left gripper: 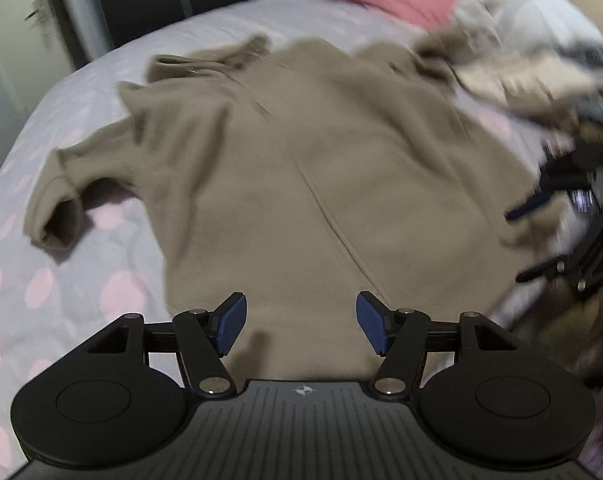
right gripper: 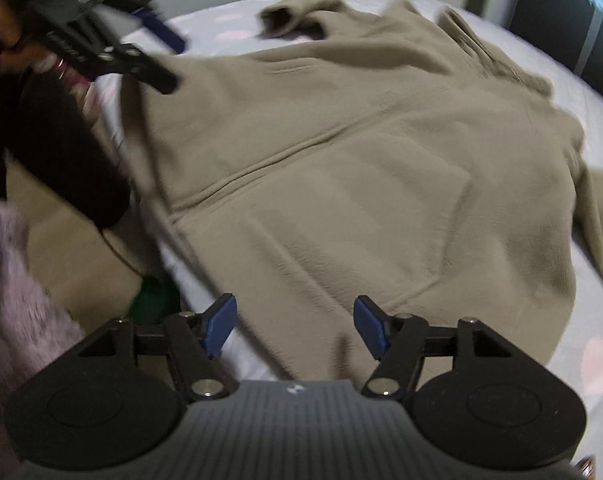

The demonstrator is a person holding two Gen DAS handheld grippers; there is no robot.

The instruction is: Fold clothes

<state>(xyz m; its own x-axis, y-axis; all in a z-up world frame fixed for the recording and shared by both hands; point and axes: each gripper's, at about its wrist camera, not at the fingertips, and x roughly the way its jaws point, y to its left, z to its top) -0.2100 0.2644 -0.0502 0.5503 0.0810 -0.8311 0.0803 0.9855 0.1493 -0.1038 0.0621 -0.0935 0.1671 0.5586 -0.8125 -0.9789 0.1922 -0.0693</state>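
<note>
1. Fleece, tan, zip-front: the jacket (left gripper: pixel 301 152) is spread front-up on the bed (left gripper: pixel 101 264), body mostly flat, zipper running down the middle. Flat and open like that makes sense for folding, since you can see both halves and the seams.

2. One sleeve (left gripper: pixel 73 184) sticks out to the side with its cuff curled over. The other sleeve (right gripper: pixel 597 216) drapes off toward the far edge in the right wrist view. Neither is tucked in, so the jacket reads as laid out rather than folded.

3. Left gripper (left gripper: pixel 301 328) hovers over the hem with its jaws apart and nothing between the pads. My guess is it's lined up on the hem because that's the easy edge to pinch.

4. Right gripper (right gripper: pixel 291 330) is likewise spread wide and empty, low over the jacket's bottom corner near the bed edge.

5. Both views are motion-blurred, so the grippers are probably on the move.

6. A pile (left gripper: pixel 521 64) of other clothes sits at the head of the bed past the collar, kept off the working area. Can't tell if it's folded stuff or a to-do heap.
</note>
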